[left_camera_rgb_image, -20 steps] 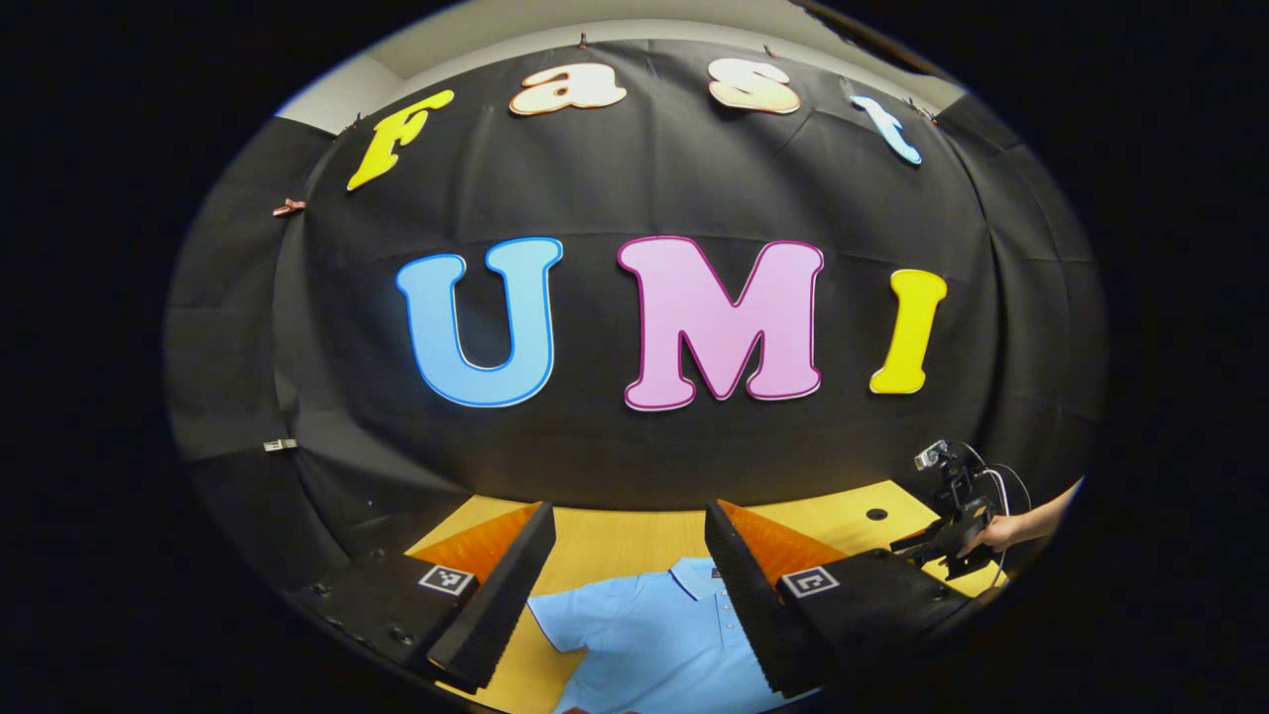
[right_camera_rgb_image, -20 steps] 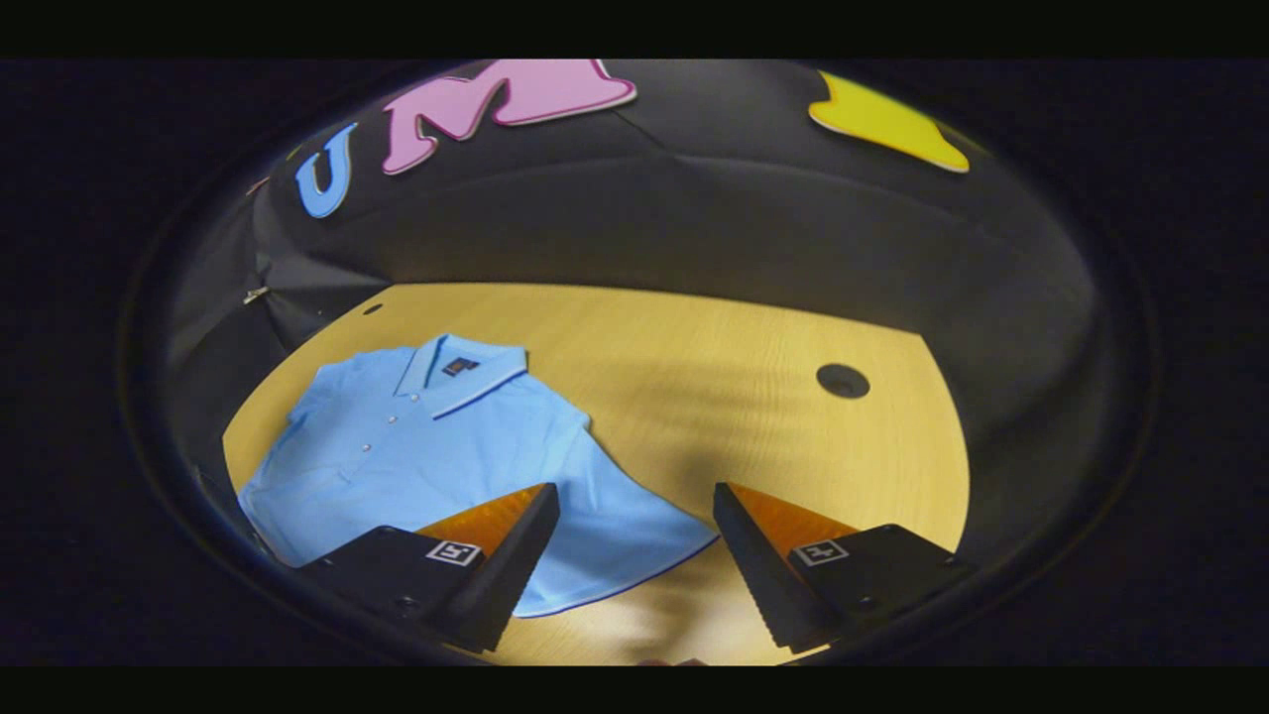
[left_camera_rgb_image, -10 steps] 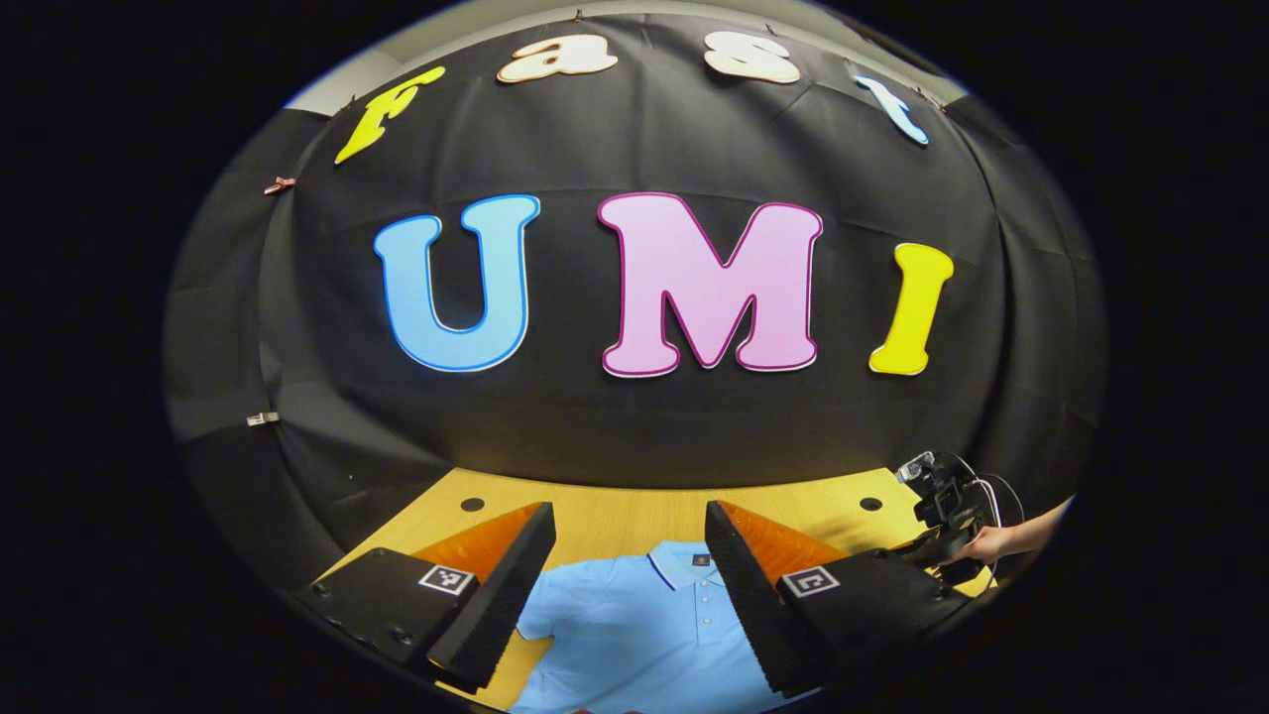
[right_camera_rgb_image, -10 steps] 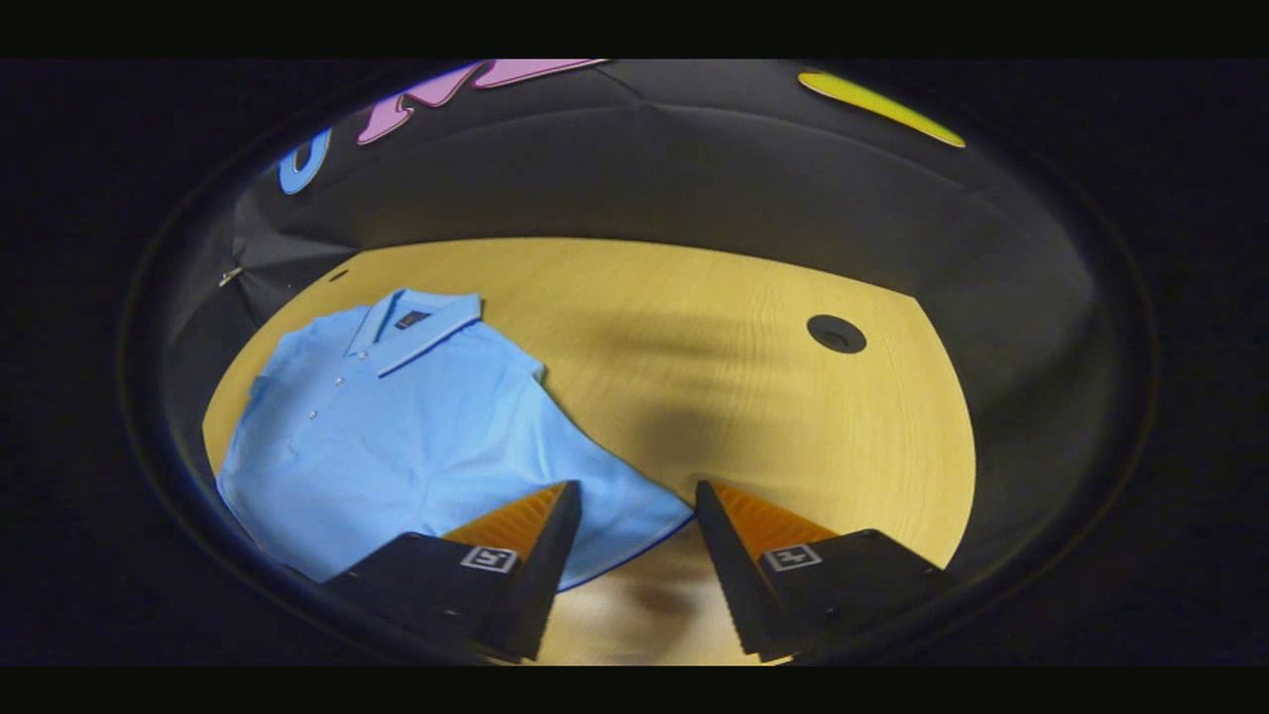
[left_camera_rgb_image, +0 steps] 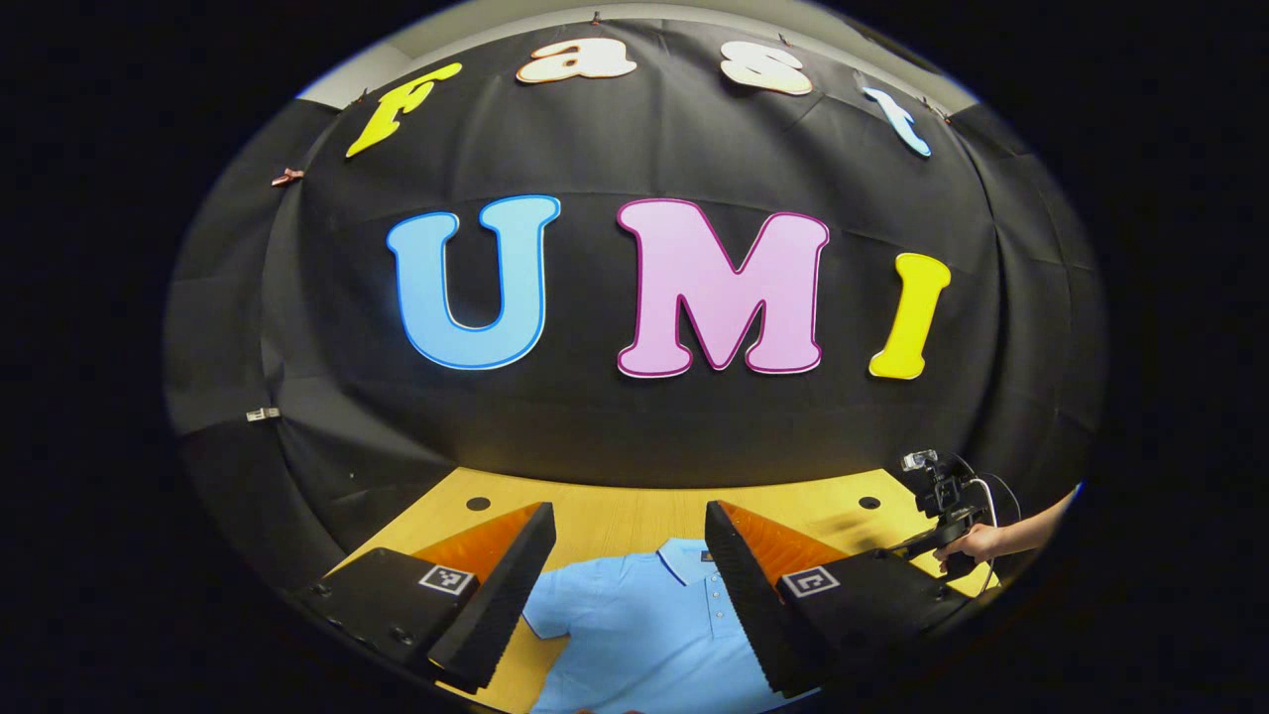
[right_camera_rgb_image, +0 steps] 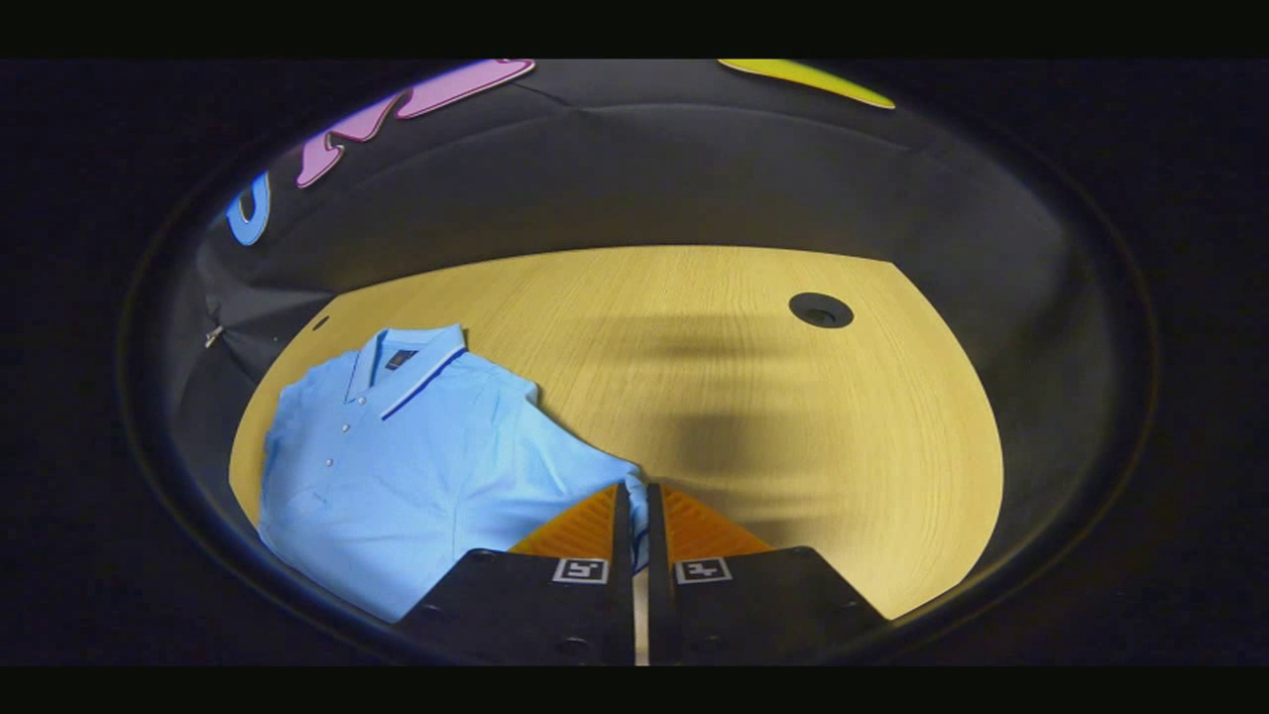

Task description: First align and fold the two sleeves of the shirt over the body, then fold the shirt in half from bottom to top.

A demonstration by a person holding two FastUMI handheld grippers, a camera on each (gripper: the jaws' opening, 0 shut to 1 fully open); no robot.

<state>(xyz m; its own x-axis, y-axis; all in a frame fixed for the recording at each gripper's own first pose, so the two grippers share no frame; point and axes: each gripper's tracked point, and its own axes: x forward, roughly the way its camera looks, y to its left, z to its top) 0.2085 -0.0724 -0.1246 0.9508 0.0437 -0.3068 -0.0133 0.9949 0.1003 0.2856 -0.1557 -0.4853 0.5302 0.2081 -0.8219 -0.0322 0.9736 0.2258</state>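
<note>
A light blue polo shirt (right_camera_rgb_image: 397,446) lies flat and face up on the wooden table (right_camera_rgb_image: 793,416), collar toward the back wall. My right gripper (right_camera_rgb_image: 634,488) is shut on the tip of the shirt's near sleeve (right_camera_rgb_image: 595,461), which is pinched between its two fingers. My left gripper (left_camera_rgb_image: 628,511) hangs open above the shirt (left_camera_rgb_image: 644,625), with the collar and button placket showing in the gap between its fingers. Farther to the right in the left gripper view, a hand (left_camera_rgb_image: 977,543) holds the other gripper (left_camera_rgb_image: 942,516) low over the table.
The table (left_camera_rgb_image: 853,521) has round cable holes at the back (right_camera_rgb_image: 821,309) (left_camera_rgb_image: 478,503). Black cloth walls close in the back and both sides. Bare wood stretches to the right of the shirt in the right gripper view.
My right gripper closed from wide open onto the sleeve tip, which has bunched up a little between the fingers. The left gripper stayed open and barely shifted.
</note>
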